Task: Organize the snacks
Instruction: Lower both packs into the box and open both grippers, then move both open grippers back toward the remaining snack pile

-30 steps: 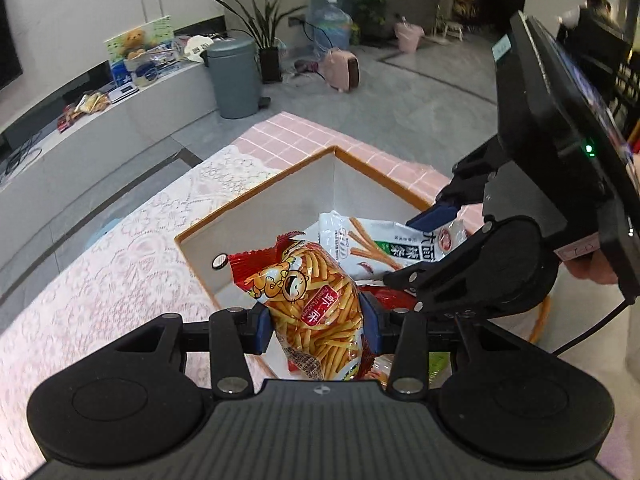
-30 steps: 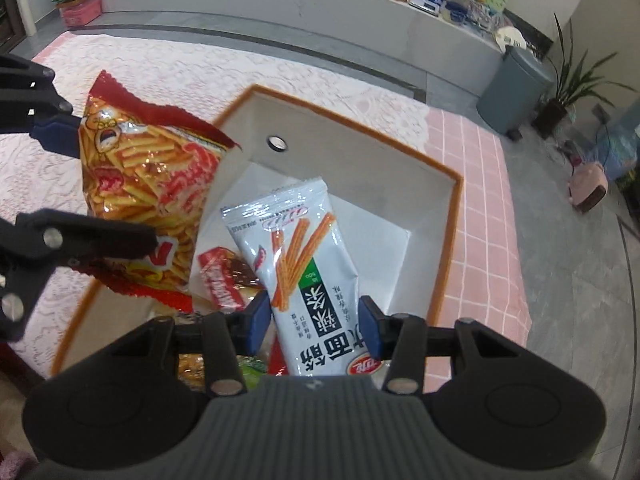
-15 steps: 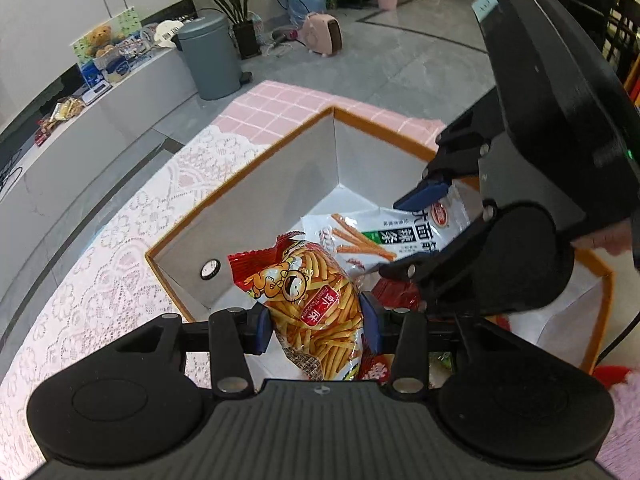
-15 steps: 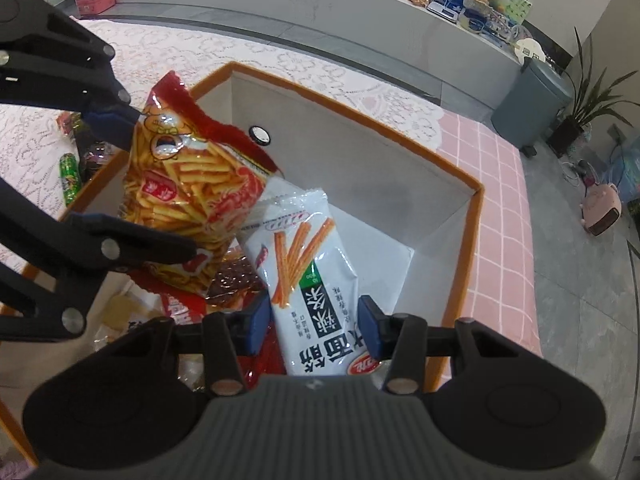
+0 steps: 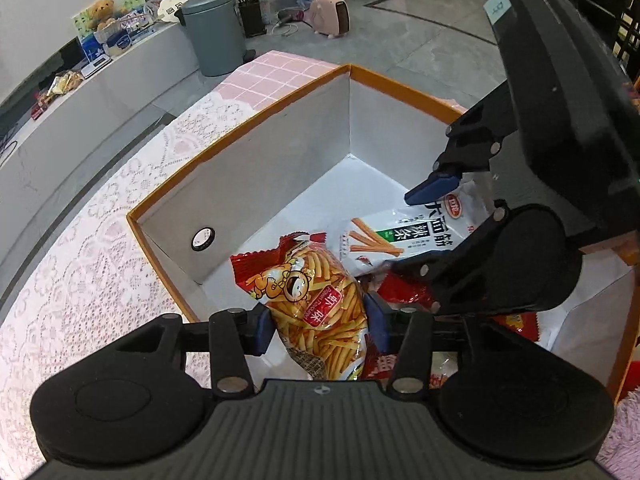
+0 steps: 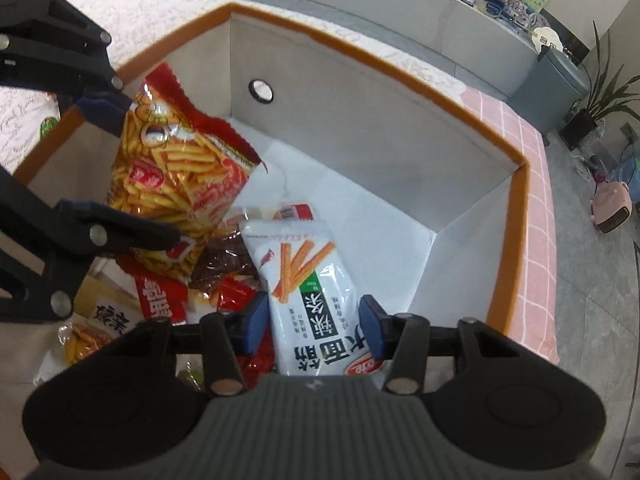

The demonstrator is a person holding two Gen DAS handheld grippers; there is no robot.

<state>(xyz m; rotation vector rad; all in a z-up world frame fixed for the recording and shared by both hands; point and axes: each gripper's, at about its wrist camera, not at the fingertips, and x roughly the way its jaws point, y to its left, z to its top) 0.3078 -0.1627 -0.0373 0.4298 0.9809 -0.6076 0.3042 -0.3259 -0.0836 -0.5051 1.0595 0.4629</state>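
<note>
Gripping 2 snack bags at once, we hold both over the white box [image 5: 280, 148] with the orange rim. Our left gripper [image 5: 320, 322] has its jaws closed on the orange fries bag [image 5: 316, 296], which hangs above the box interior. Our right gripper [image 6: 314, 320] has its jaws closed on the white spicy-strip bag [image 6: 308, 280], whose far end points toward 12 o'clock in the right wrist view. From the left wrist view, the white bag sits at 2 o'clock of the fries bag, just beside it. Below them lie other packets [image 6: 160, 300], red and brown, piled on the box floor at 7 o'clock in the right wrist view. The box stands on a bench with a lace cloth [image 5: 80, 260]; a grey bin [image 5: 214, 32] stands on the floor beyond.
</note>
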